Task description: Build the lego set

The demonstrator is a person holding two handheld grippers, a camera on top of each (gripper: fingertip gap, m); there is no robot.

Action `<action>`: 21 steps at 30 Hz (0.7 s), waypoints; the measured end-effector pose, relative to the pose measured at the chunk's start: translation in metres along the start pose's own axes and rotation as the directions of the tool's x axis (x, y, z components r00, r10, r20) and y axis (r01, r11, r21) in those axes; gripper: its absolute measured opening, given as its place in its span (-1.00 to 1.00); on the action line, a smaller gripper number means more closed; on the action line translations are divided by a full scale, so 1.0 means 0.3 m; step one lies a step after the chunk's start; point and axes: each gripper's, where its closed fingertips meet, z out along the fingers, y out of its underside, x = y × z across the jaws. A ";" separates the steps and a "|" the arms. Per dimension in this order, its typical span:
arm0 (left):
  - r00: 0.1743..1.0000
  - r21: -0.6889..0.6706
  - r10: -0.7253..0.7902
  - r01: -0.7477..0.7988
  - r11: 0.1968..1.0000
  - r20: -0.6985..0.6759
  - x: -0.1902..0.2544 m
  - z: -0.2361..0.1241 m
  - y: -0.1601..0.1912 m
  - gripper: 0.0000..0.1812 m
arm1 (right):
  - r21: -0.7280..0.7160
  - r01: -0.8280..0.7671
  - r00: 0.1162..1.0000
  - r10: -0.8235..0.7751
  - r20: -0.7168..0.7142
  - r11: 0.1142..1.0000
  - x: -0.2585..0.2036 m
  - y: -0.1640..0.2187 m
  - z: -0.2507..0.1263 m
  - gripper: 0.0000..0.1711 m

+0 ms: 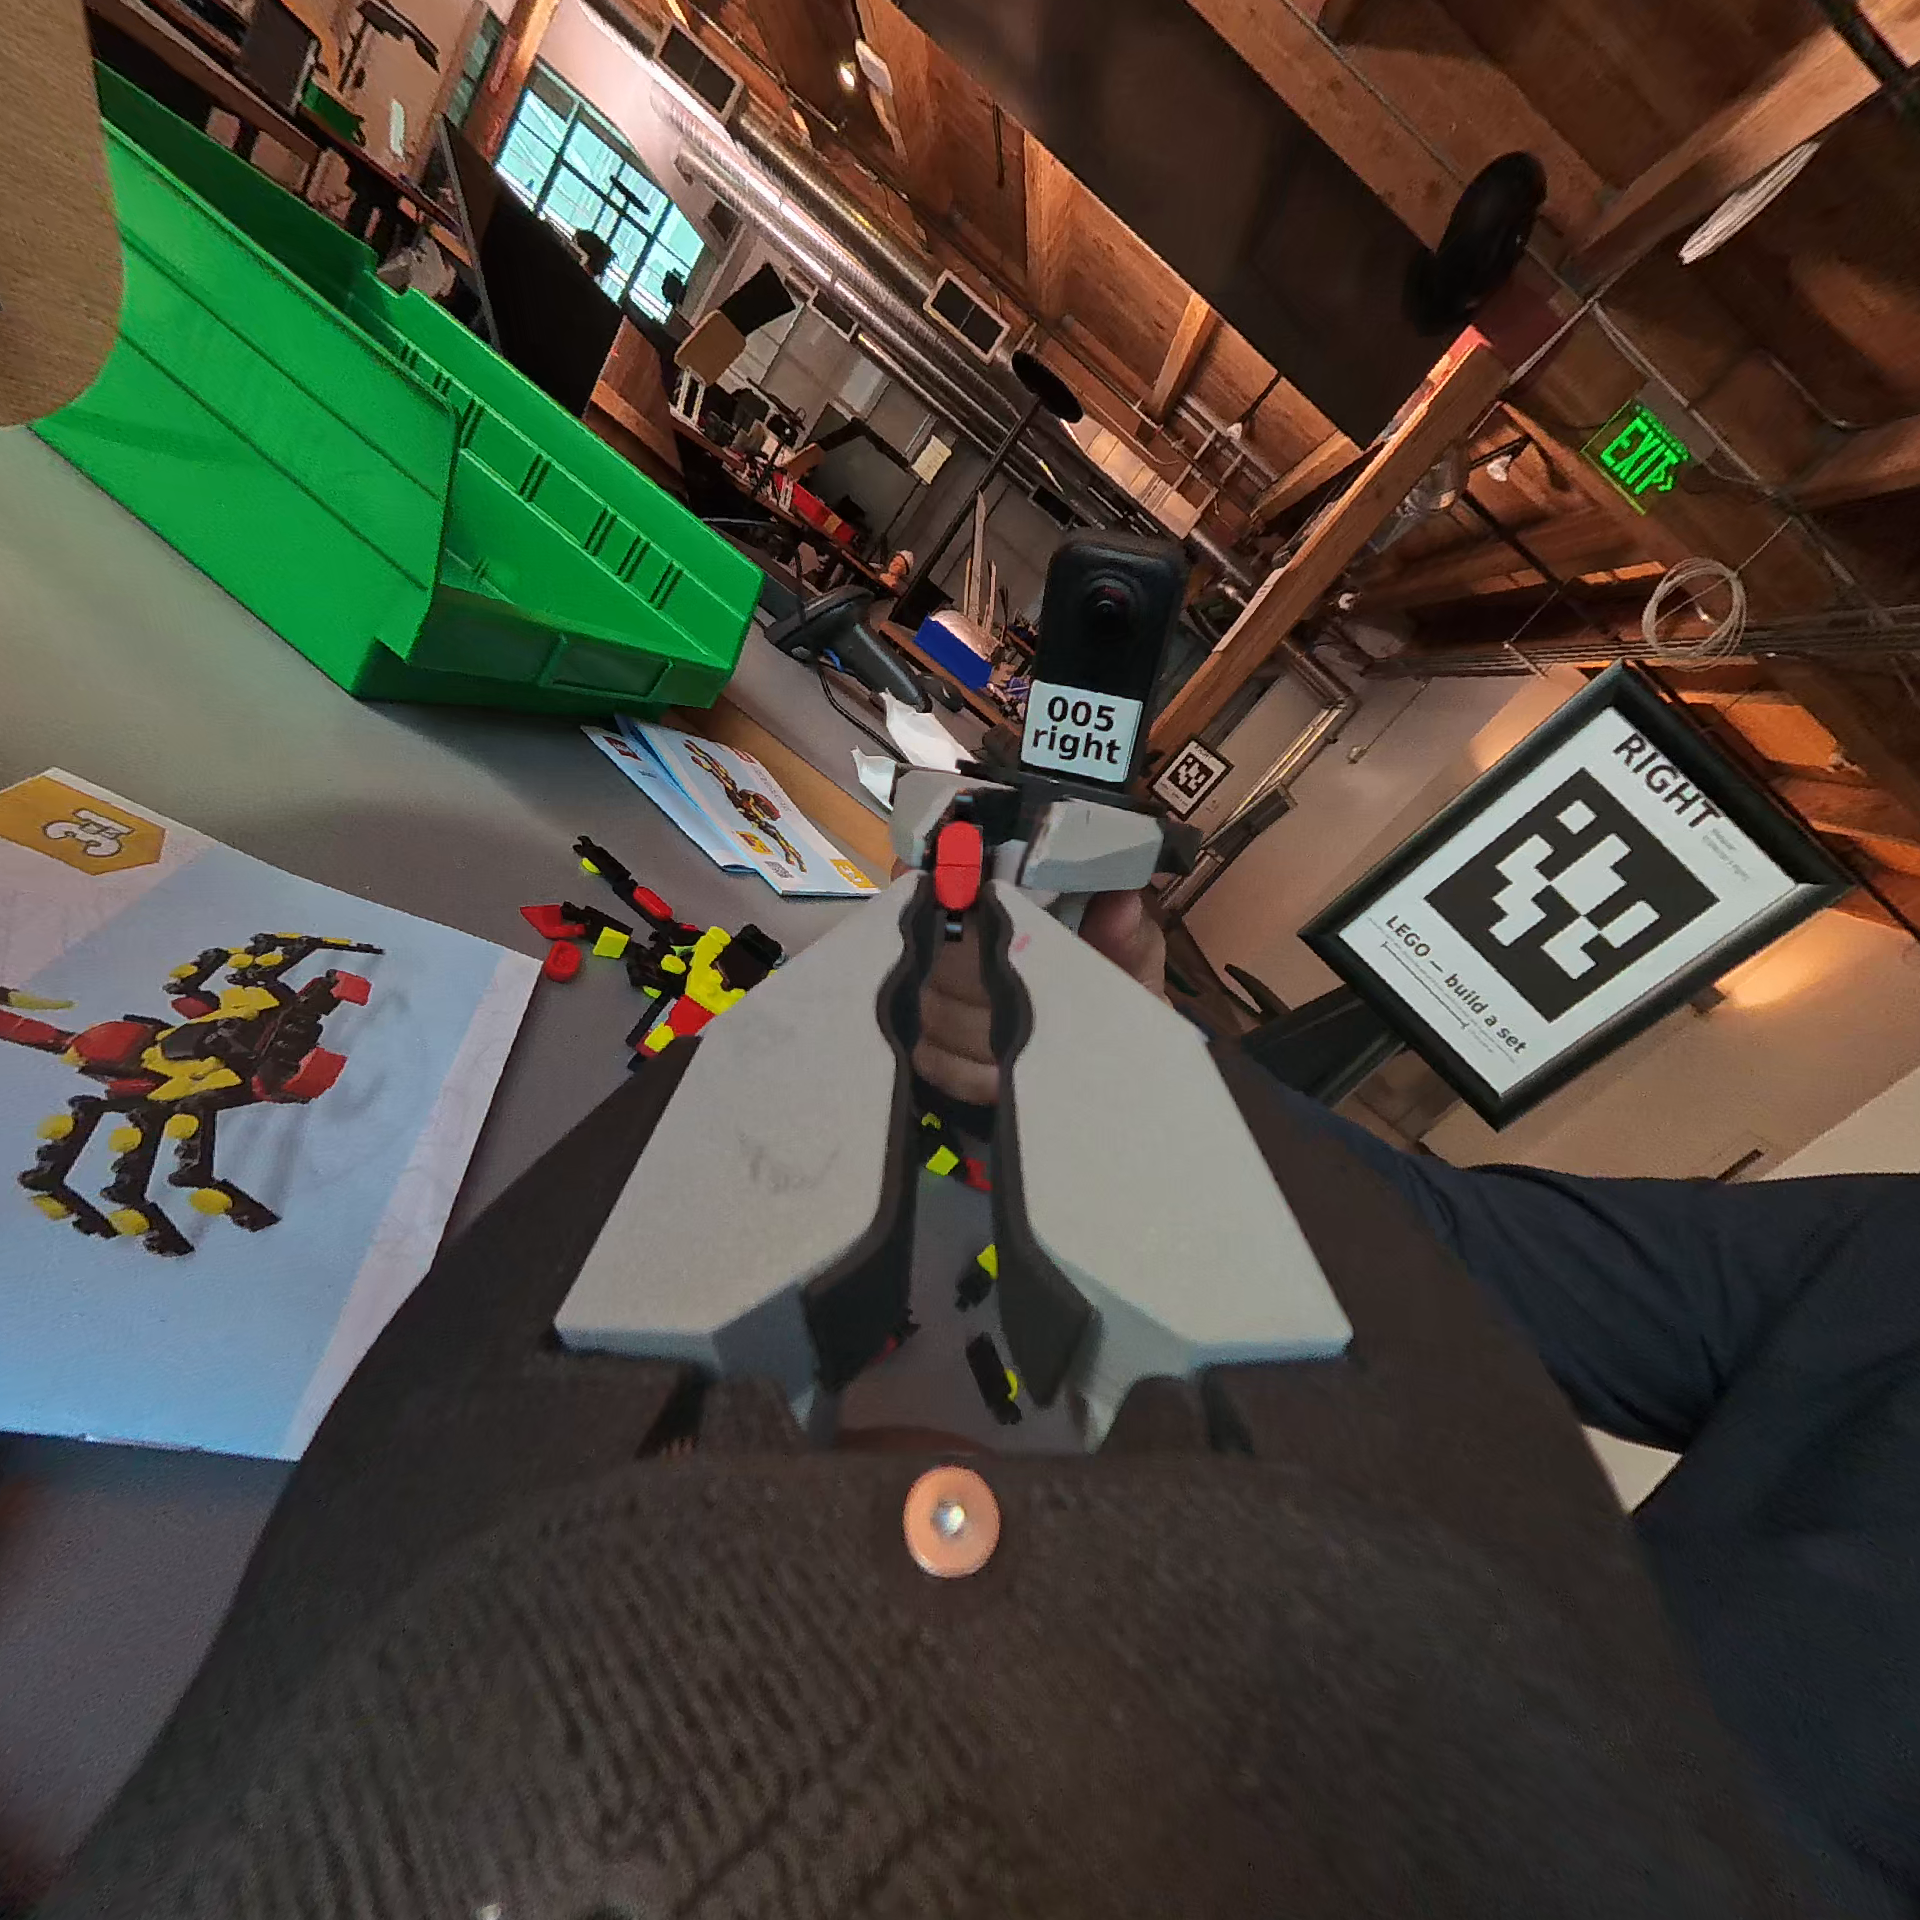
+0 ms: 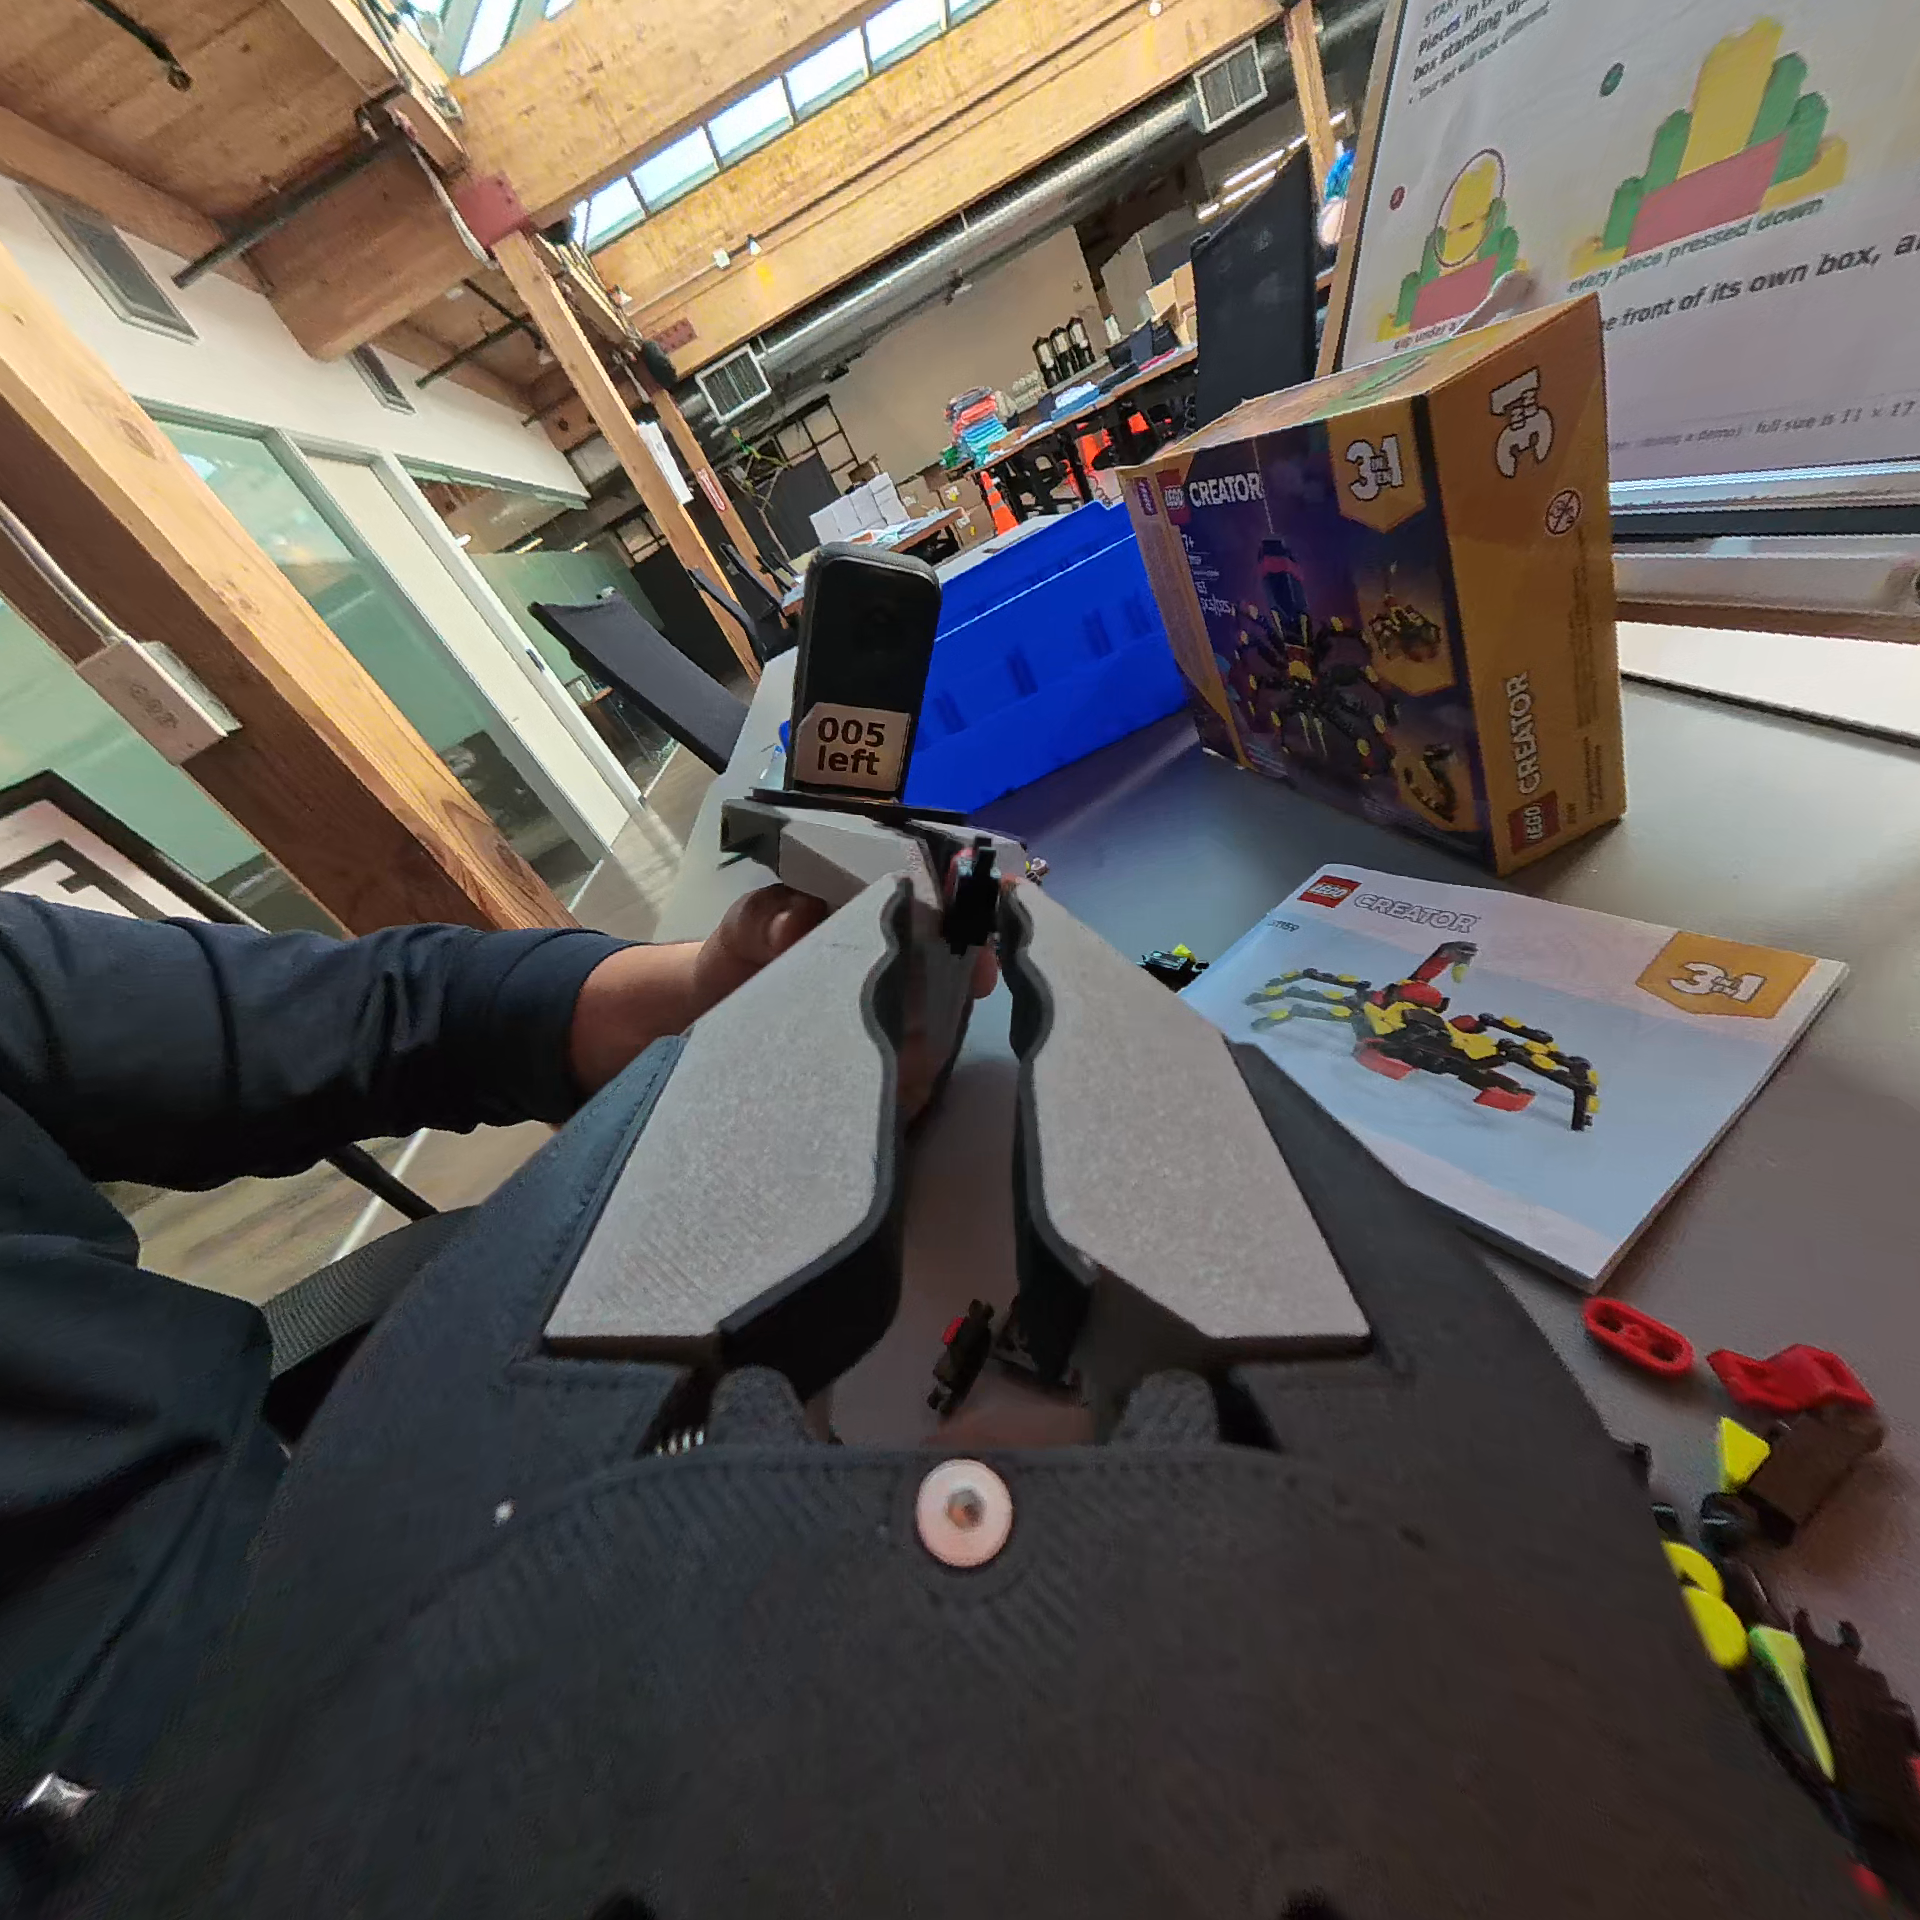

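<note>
Left wrist view: left gripper [image 1: 956,883], grey fingers nearly together, pinching a small red rounded lego piece [image 1: 957,862] at the tips, right up against the right gripper opposite. Loose red, yellow and black bricks [image 1: 675,961] lie on the grey table [image 1: 260,707], near a green plastic bin [image 1: 416,499].

Right wrist view: right gripper [image 2: 977,904] clamps a small black lego piece [image 2: 975,902]. Printed instruction booklet [image 2: 1507,1060] lies right; yellow cardboard set box [image 2: 1403,623] behind.

The left gripper [image 1: 951,914] is pinching a red piece [image 1: 957,862] at its fingers' tips, meeting the right gripper [image 1: 1049,842] head-on. Loose bricks [image 1: 675,961] are lying on the grey tabletop [image 1: 260,675], left of them.
</note>
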 end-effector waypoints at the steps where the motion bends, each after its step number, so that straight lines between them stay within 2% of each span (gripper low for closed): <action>1: 1.000 0.005 -0.006 0.006 1.000 -0.002 -0.001 -0.002 -0.003 -0.94 | 0.000 -0.001 1.000 0.001 -0.001 1.000 0.002 0.000 -0.001 -0.87; 7: 1.000 0.007 -0.004 0.004 1.000 -0.002 0.000 -0.003 -0.004 -0.95 | -0.011 0.031 0.999 -0.031 -0.011 0.999 0.002 0.003 -0.003 -0.92; 12: 0.998 -0.059 0.062 -0.061 0.996 0.009 0.005 0.000 0.016 -0.94 | -0.049 0.105 0.993 -0.107 -0.041 0.993 0.000 0.016 -0.012 -0.95; 15: 0.999 -0.074 0.046 -0.045 0.996 0.017 -0.003 -0.001 0.023 -0.94 | -0.071 0.134 0.989 -0.138 -0.058 0.988 0.008 0.026 -0.012 -0.95; 17: 0.998 -0.124 0.055 -0.050 0.991 0.038 -0.016 -0.002 0.039 -0.95 | -0.142 0.190 0.976 -0.203 -0.084 0.971 0.018 0.046 -0.015 -0.96; 19: 0.987 -0.207 0.129 -0.108 0.972 0.092 -0.041 -0.008 0.061 -0.95 | -0.254 0.258 0.950 -0.293 -0.110 0.932 0.037 0.076 -0.015 -0.96; 21: 0.945 -0.302 0.268 -0.204 0.931 0.187 -0.081 -0.016 0.083 -0.95 | -0.397 0.374 0.872 -0.464 -0.158 0.838 0.067 0.108 -0.015 -0.96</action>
